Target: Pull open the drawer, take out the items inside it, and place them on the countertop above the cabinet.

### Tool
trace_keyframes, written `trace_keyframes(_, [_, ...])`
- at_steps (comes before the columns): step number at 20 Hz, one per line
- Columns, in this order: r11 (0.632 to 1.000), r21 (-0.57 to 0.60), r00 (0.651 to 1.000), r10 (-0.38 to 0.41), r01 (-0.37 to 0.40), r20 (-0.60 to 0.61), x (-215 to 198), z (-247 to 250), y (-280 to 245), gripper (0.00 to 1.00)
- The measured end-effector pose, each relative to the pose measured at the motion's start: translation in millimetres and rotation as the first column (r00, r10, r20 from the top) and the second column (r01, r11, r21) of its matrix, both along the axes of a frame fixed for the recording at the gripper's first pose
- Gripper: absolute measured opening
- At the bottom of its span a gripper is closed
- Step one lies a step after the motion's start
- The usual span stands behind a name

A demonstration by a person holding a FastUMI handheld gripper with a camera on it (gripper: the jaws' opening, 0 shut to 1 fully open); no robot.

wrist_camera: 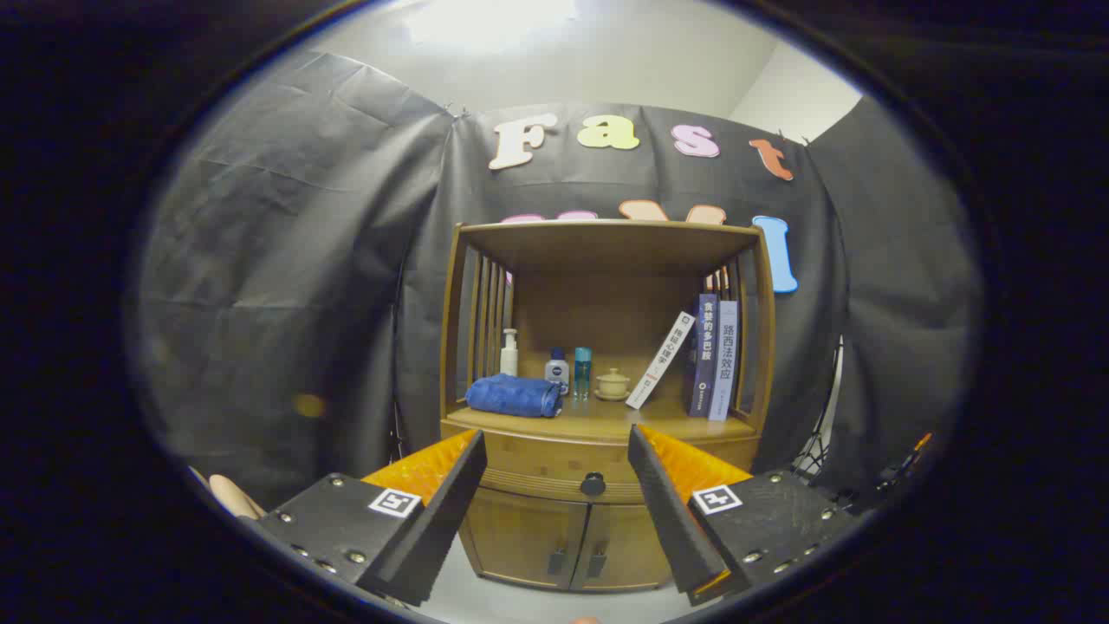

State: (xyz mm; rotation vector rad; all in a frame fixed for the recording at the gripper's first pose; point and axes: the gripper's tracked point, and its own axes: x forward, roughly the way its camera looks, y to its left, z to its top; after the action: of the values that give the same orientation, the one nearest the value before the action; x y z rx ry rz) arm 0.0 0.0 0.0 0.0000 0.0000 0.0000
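Gripper (554, 485) with fingers spread wide and holding nothing, aimed at a wooden cabinet (598, 416). The closed drawer (520, 464) lies straight ahead beyond the fingertips, its dark round knob (593, 484) framed in the gap between them (slightly nearer the right finger). The countertop (606, 423) lies just above the drawer.

Book spines (706, 355) read 贪婪的多巴胺 and 路西法效应; coded squares (394, 503) mark the parted fingers (437, 511).

Folded blue towel (513, 395), bottles (558, 367), books (712, 357).
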Motion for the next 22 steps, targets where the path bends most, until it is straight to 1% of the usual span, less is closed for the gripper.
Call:
trace_keyframes(5, [1.0, -0.009, 1.0, -0.005, 0.005, -0.007, 2, -6, 1, 0.98])
trace_keyframes(16, [0.998, -0.057, 1.0, 0.02, -0.021, -0.02, 11, -19, 13, 0.98])
trace_keyframes(22, [0.998, -0.063, 0.999, 0.023, -0.025, -0.029, 24, -34, 17, 0.98])
